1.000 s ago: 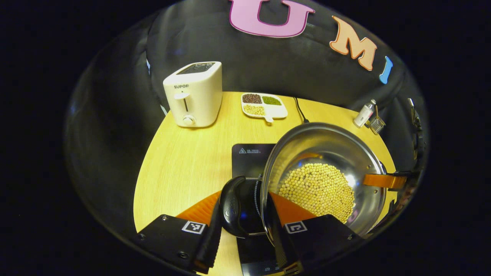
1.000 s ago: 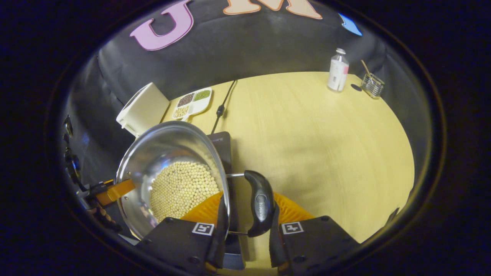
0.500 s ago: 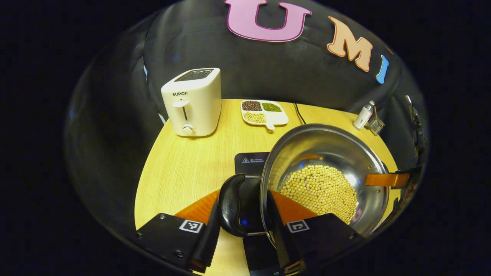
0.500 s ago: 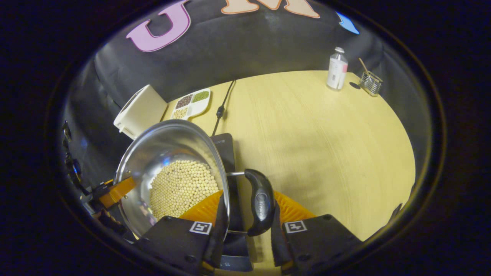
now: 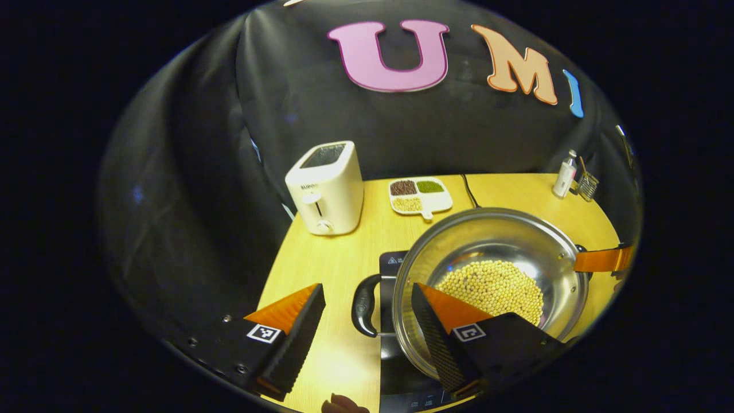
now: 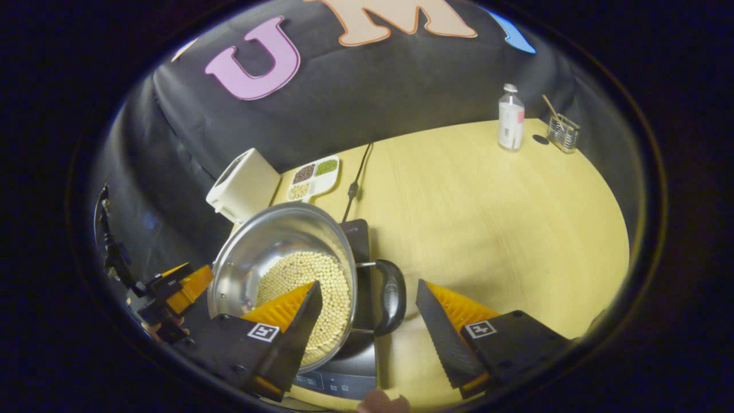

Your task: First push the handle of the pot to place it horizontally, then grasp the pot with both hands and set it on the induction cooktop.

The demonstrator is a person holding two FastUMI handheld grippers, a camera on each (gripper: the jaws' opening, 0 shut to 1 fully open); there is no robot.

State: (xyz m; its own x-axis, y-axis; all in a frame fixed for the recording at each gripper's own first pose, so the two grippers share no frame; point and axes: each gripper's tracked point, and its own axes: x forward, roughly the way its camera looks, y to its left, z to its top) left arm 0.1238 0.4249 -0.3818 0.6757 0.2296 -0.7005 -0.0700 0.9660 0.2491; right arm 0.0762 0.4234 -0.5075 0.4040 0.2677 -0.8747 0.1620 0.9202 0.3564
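A steel pot holding pale round beans sits on the black induction cooktop. My left gripper is open and drawn back, its fingers standing either side of the pot's black left handle without touching it. In the right gripper view the pot rests on the cooktop, and my right gripper is open astride the black right handle, apart from it. The right gripper also shows beyond the pot's far rim, and the left gripper at the far left.
On the wooden table stand a white toaster, a divided dish of beans, a small bottle and a wire holder. The cooktop's cord runs to the back. Open tabletop lies right of the pot.
Both grippers have opened, let go of the pot's two handles and drawn back and up. The pot has come down level onto the cooktop.
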